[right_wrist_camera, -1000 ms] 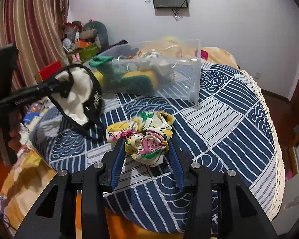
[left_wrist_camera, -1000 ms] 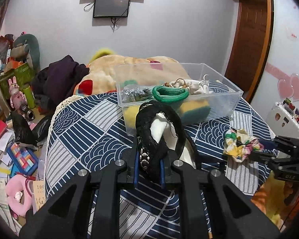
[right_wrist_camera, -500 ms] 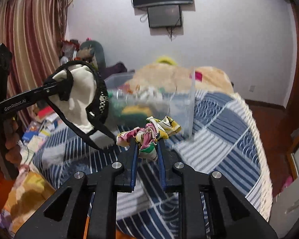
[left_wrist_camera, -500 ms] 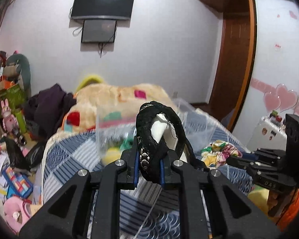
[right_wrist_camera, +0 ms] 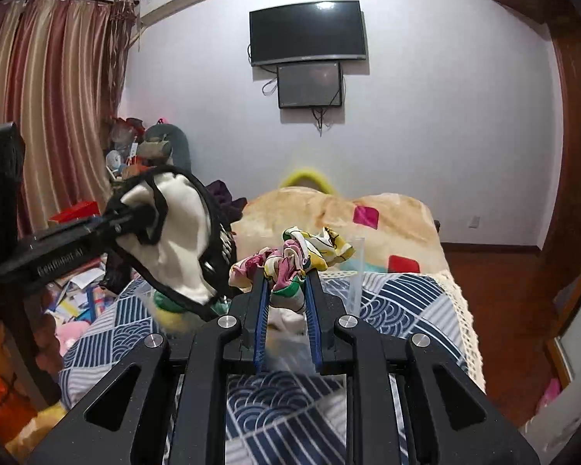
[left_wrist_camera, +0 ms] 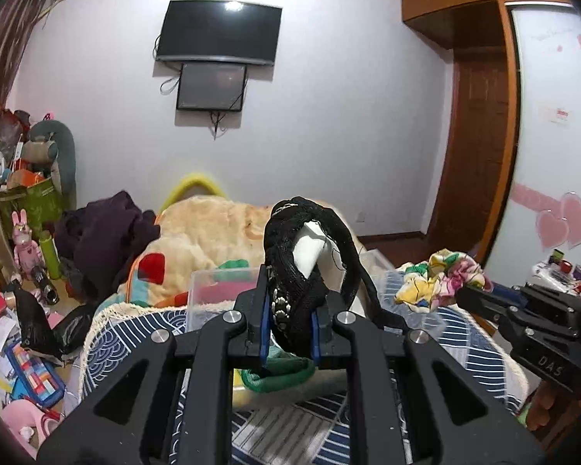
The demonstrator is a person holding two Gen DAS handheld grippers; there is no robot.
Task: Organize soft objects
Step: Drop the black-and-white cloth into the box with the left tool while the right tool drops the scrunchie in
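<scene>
floral satin scrunchie (right_wrist_camera: 290, 257) crumpled in right claw (right_wrist_camera: 286, 302); lacy black headband (left_wrist_camera: 302, 290) in left claw (left_wrist_camera: 289, 329).

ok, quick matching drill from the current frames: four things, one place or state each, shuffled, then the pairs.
Things:
1. black headband
2. floral scrunchie
3. green hair tie
4. TV

Places:
A. on the wall
B. in the right tool
C. below the left tool, low in view
D. in the left tool

Pairs: 1-D, 2-B, 3-C, 4-A
</scene>
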